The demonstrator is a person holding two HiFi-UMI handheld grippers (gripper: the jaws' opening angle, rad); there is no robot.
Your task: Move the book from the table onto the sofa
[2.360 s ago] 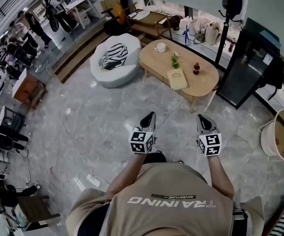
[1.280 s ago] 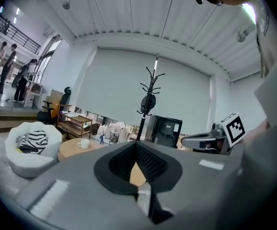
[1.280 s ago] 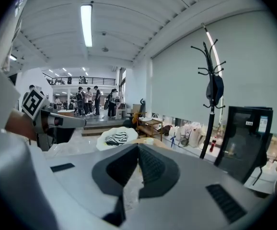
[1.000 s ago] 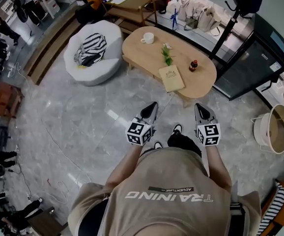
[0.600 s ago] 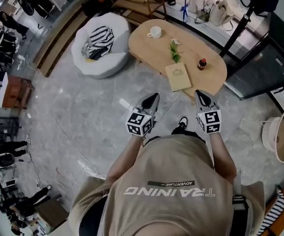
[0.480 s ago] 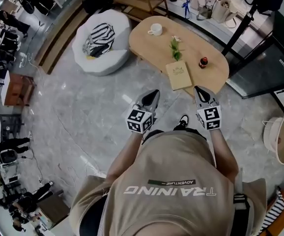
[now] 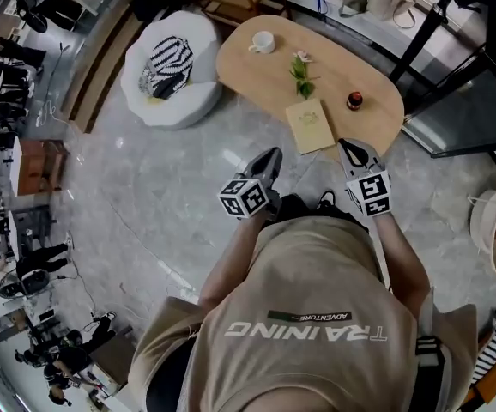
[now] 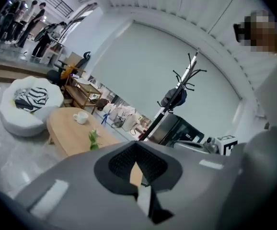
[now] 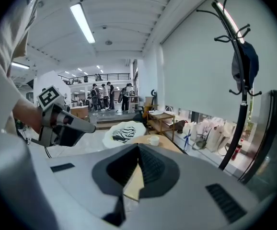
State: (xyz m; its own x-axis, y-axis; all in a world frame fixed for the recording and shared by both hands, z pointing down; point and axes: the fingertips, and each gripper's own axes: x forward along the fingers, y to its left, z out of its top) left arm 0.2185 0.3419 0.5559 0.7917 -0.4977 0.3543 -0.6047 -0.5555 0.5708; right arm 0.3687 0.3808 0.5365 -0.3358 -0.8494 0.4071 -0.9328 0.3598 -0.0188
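The book is a thin, pale tan volume with a small dark emblem on its cover. It lies flat at the near edge of the oval wooden table, between a green sprig on its far side and a small dark bottle to its right. The white round sofa, which carries a striped cushion, stands left of the table.

We hold both grippers out ahead of us, aimed at the table and tipped a little downward. The left gripper hangs over the floor, near and left of the book, with its jaws together and nothing between them. The right gripper points at the table's near edge just right of the book. Its jaws are likewise closed and empty.
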